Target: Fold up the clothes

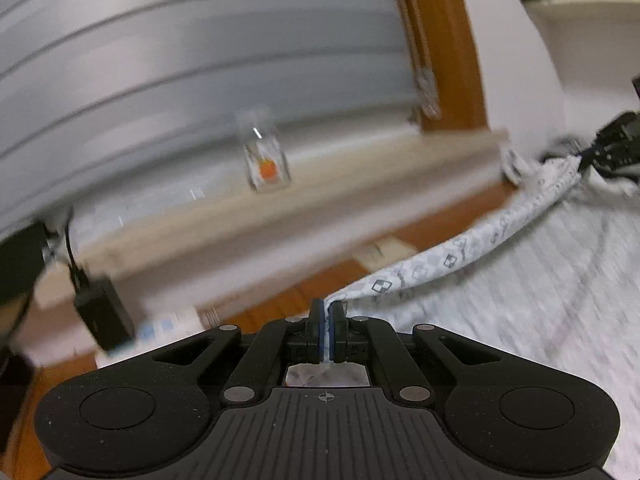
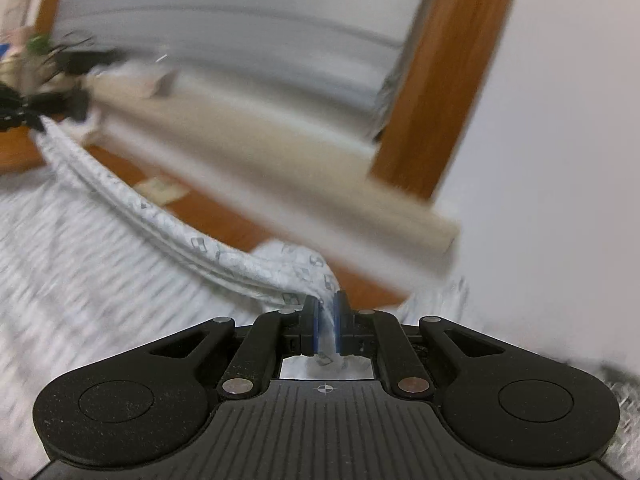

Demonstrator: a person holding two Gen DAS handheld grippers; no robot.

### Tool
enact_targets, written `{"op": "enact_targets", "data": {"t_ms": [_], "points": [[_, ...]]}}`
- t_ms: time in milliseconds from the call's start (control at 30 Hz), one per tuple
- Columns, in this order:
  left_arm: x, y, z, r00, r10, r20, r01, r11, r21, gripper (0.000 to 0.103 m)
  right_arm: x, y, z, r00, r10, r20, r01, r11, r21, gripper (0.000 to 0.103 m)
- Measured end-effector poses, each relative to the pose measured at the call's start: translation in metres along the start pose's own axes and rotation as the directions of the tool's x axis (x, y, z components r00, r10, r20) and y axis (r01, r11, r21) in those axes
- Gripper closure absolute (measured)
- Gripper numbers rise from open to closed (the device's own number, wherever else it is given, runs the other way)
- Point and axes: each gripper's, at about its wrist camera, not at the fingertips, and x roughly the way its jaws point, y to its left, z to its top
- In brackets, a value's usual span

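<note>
- A small glass jar [image 1: 267, 160] stands on the window ledge [image 1: 360, 184], blurred.
- The left gripper [image 1: 328, 314] is clamped on the garment's [image 1: 540, 300] patterned hem.
- The hem stretches taut across to the right gripper [image 2: 327, 308], clamped on its other end.

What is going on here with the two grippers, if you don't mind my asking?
A person is folding a garment with a handheld gripper in each hand. The left gripper and the right gripper are each shut on its patterned edge, which stretches between them above the wooden floor. The rest of the cloth hangs below. Both views are motion-blurred.
</note>
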Motion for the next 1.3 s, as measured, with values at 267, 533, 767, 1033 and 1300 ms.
{"op": "enact_targets", "data": {"t_ms": [267,533,767,1033,1300], "points": [[-0.021,-0.022,-0.024,0.997,-0.031,-0.072,0.033,0.999,0.019,0.095,-0.008,0.013,-0.031,0.992,0.101,-0.08,-0.1,0.995,0.015,0.09],[-0.04,-0.017,-0.034,0.997,0.001,-0.083,0.001,1.0,0.018,0.07,-0.036,-0.003,-0.024,0.982,0.182,0.056,-0.187,0.974,0.128,0.063],[-0.03,-0.011,-0.038,0.994,0.024,-0.105,-0.022,1.0,0.014,0.057,-0.005,0.015,-0.002,0.985,0.154,0.078,-0.165,0.971,0.171,0.061],[-0.026,-0.009,-0.041,0.993,0.006,-0.119,-0.009,1.0,-0.025,0.049,0.056,0.127,0.07,0.929,0.366,0.058,-0.366,0.931,-0.018,0.061],[-0.023,0.003,-0.04,0.992,-0.022,-0.125,0.01,0.996,-0.09,0.049,0.098,0.245,0.133,0.836,0.549,0.015,-0.537,0.823,-0.185,0.061]]}}
